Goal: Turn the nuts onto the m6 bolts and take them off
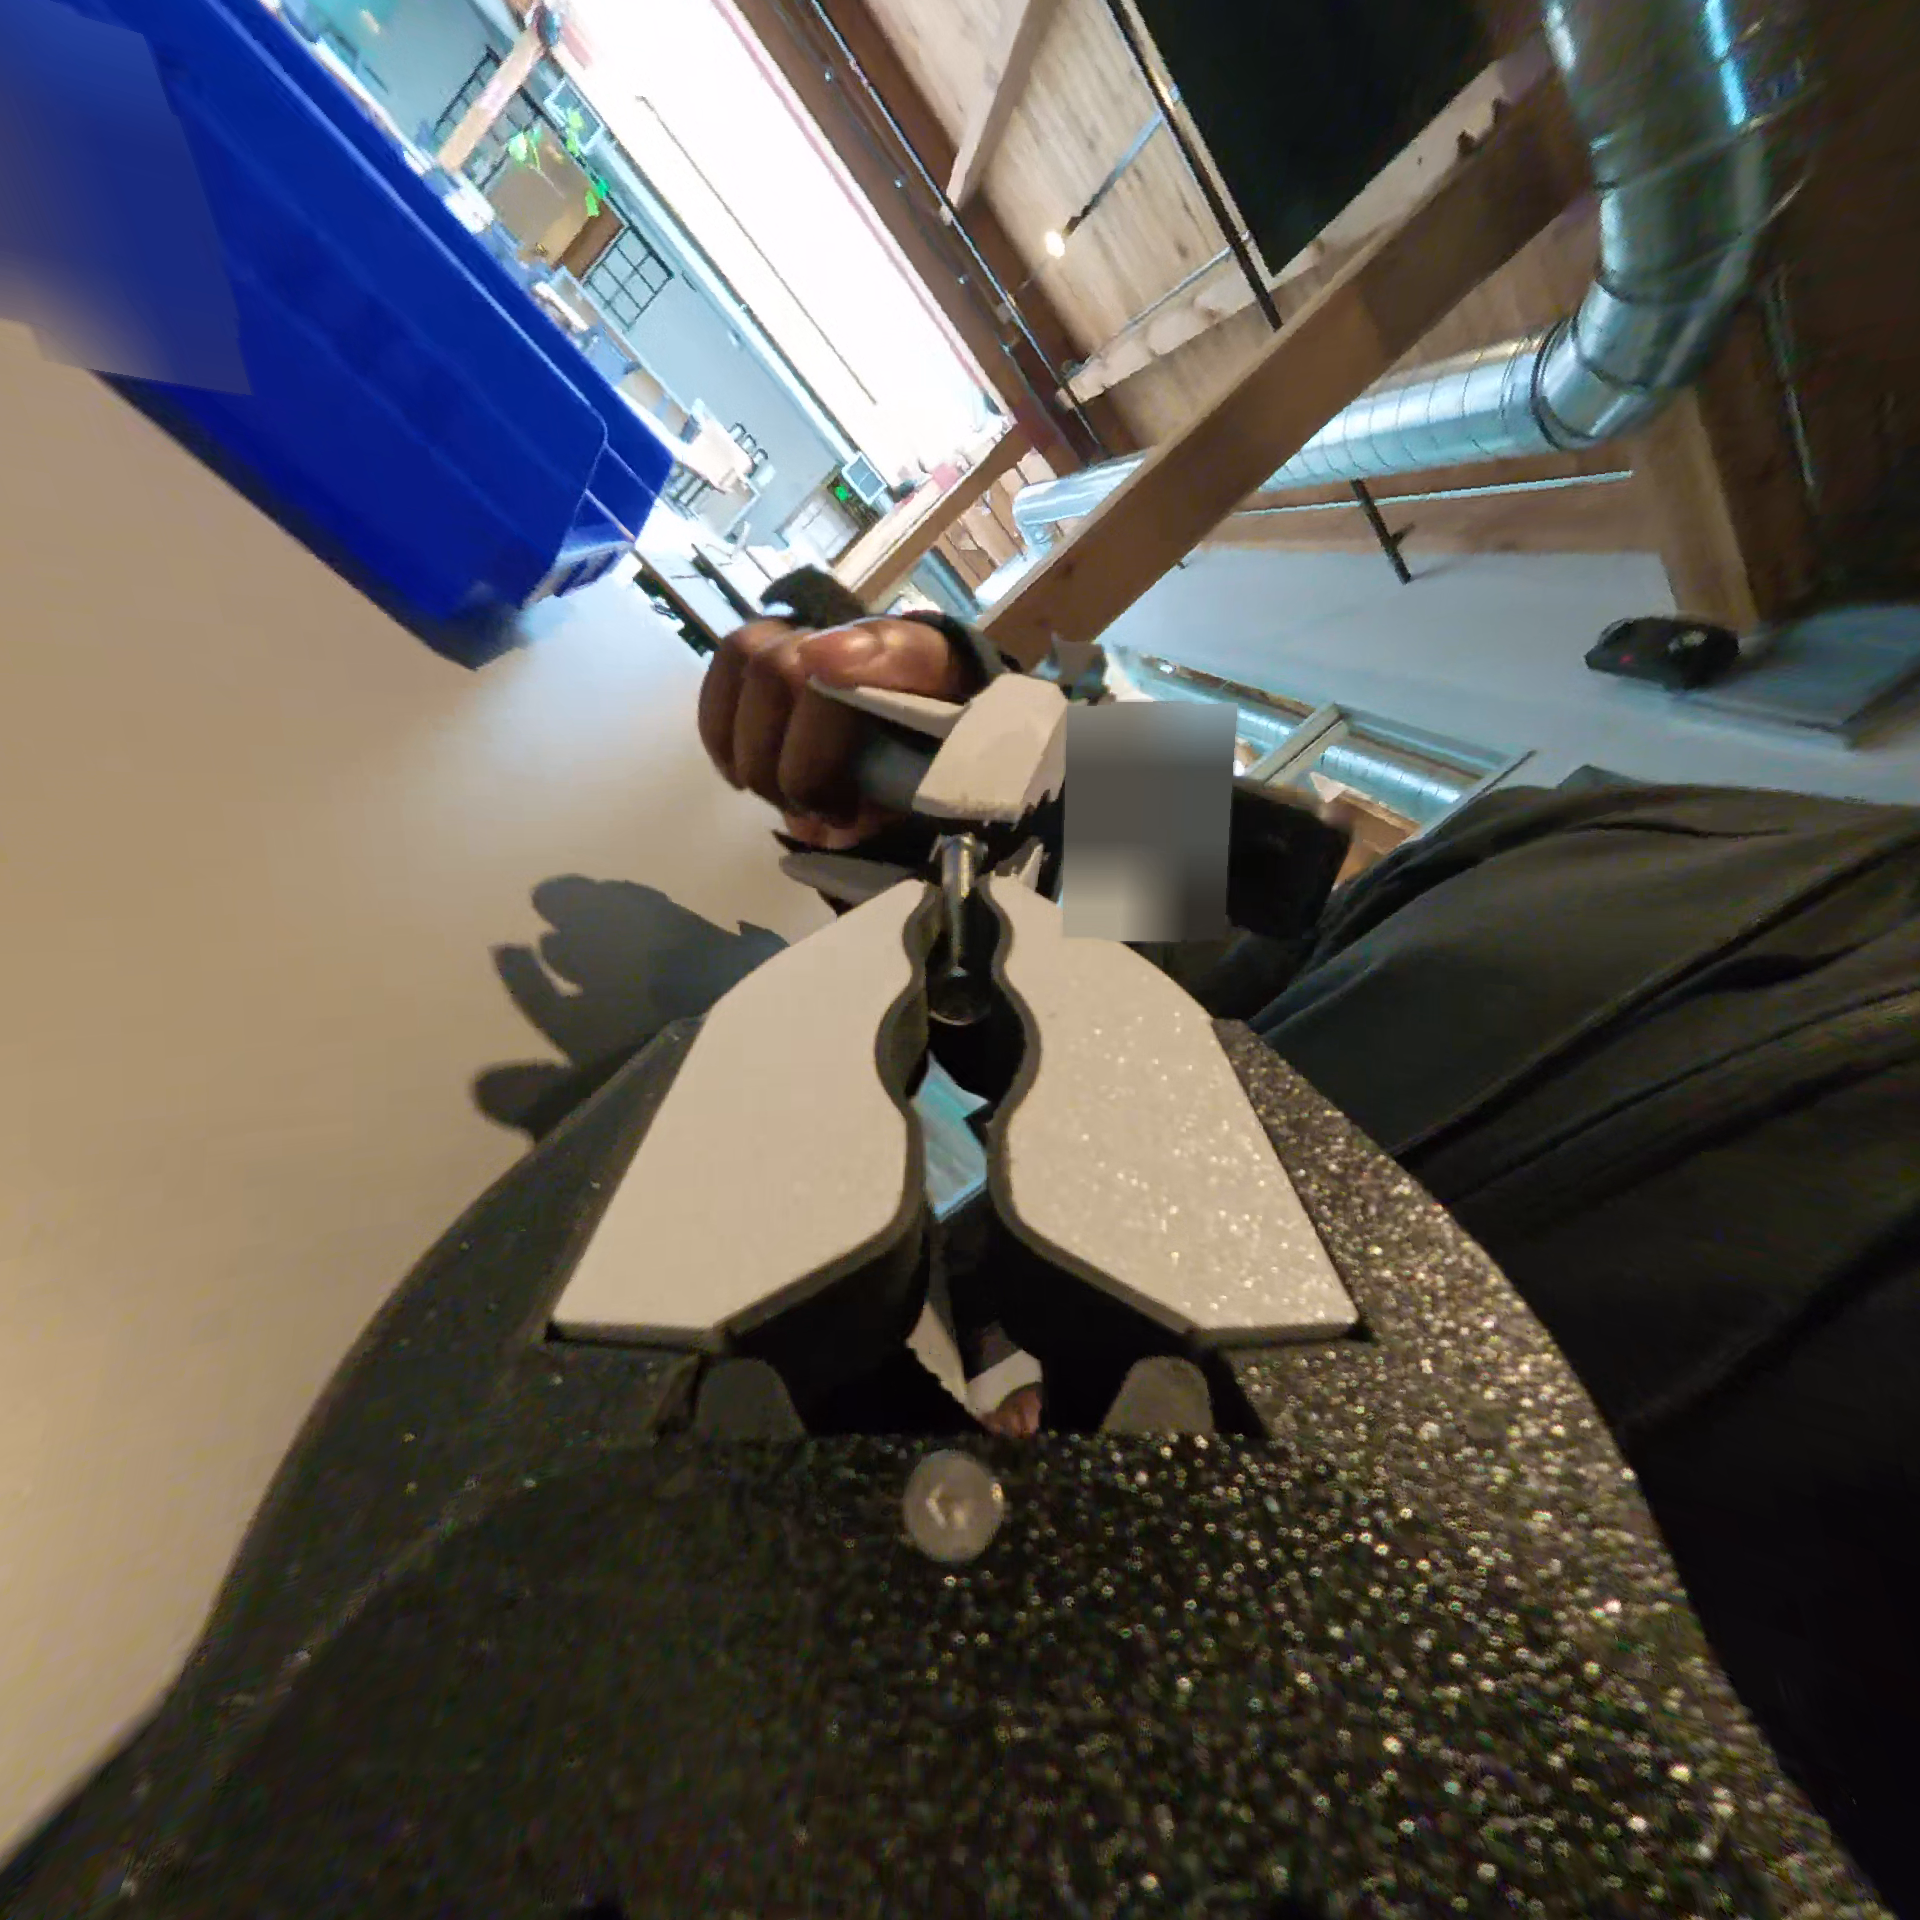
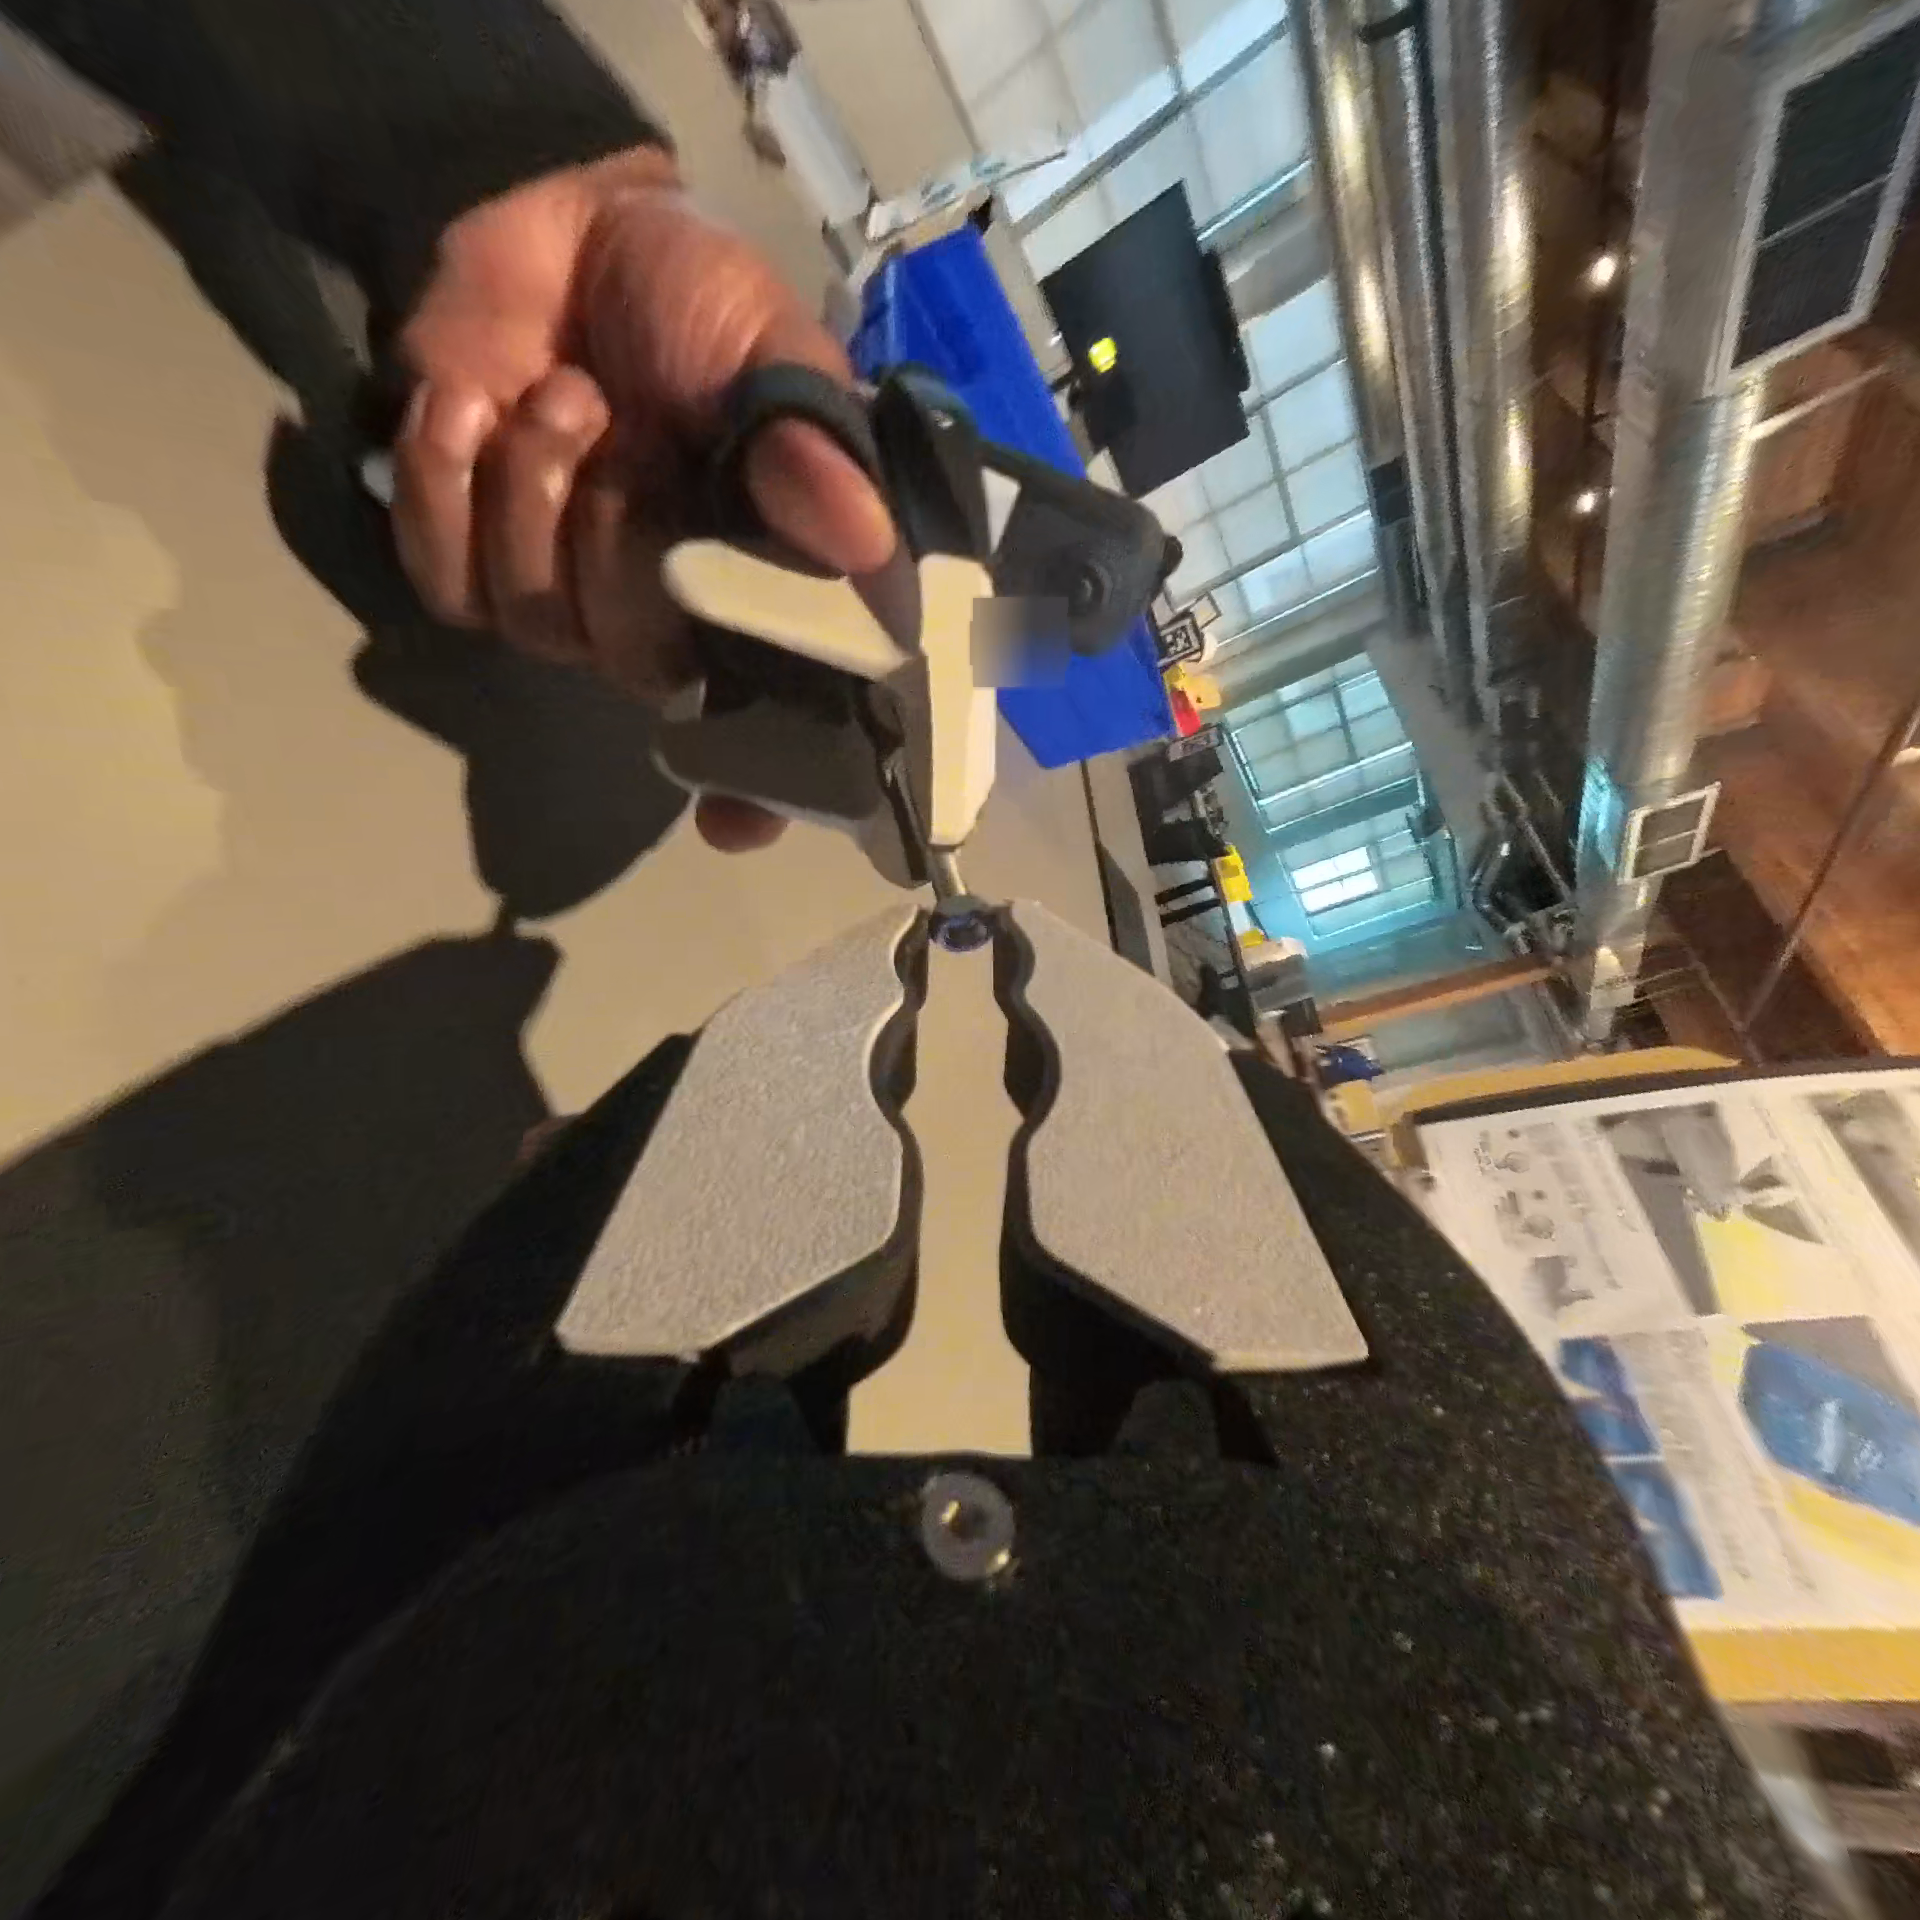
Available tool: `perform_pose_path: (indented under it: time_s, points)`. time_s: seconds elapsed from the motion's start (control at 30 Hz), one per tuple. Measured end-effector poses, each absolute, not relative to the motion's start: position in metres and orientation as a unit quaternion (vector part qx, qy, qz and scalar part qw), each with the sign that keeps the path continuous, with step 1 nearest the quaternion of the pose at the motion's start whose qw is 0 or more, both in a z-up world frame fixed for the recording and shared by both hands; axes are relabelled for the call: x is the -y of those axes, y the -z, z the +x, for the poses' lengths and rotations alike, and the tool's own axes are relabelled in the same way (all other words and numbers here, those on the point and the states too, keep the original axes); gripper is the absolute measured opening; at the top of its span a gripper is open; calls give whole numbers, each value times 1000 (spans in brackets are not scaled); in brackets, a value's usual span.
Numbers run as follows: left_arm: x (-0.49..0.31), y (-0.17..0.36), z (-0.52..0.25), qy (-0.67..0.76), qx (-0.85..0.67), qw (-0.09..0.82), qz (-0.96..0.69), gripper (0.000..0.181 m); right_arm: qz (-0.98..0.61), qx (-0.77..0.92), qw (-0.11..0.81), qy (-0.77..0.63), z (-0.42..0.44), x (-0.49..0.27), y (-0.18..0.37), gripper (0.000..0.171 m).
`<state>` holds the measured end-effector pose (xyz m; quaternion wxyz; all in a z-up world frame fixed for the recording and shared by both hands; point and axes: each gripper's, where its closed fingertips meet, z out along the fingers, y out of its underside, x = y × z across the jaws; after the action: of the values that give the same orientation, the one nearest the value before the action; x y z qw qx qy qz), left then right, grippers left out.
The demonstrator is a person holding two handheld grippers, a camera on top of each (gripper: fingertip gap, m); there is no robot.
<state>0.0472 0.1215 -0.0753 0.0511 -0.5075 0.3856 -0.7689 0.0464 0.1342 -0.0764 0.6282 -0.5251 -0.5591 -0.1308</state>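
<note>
The left gripper (image 1: 961,914) was closed on the bolt (image 1: 958,935), its fingertips pinching the shank with the hex head toward the camera and the threaded end pointing away. The bolt was held in the air above the pale worktop (image 1: 260,831), well in from the blue bin (image 1: 416,416) that stood at the worktop's far edge. It was a slim, bright steel piece, stiff and light, and probably slippery on its smooth shank, so a hold close behind the head looked the surest.

To the right, the right gripper (image 2: 961,925) was nearly closed, and its tips nipped the nut (image 2: 958,930), a small ring with a bluish glint sitting at the bolt's threaded end. In my judgement the nut was light and hard, easy to drop, and best gripped across its flats. How far it had been threaded could not be told from these views.
</note>
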Motion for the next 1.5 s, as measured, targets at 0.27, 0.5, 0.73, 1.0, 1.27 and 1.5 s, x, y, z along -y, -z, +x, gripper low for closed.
perform_pose_path:
  time_s: [0.27,0.5,0.73,1.0,1.27,1.5]
  points:
    - [-132,79,36,739,-422,108,-514,5,-604,477,639,12,33,-141,84,20]
    - [-135,85,28,704,-467,146,-516,5,-647,418,636,-51,25,-147,85,37]
    - [-137,81,16,673,-520,201,-486,5,-694,288,579,-317,17,-146,73,34]
    - [-140,82,8,682,-518,171,-488,5,-692,361,573,-250,2,-146,85,11]
    - [-144,82,6,752,-416,27,-510,5,-543,540,621,167,7,-157,82,10]
    - [-147,82,11,751,-415,31,-512,5,-543,515,642,165,11,-160,82,15]
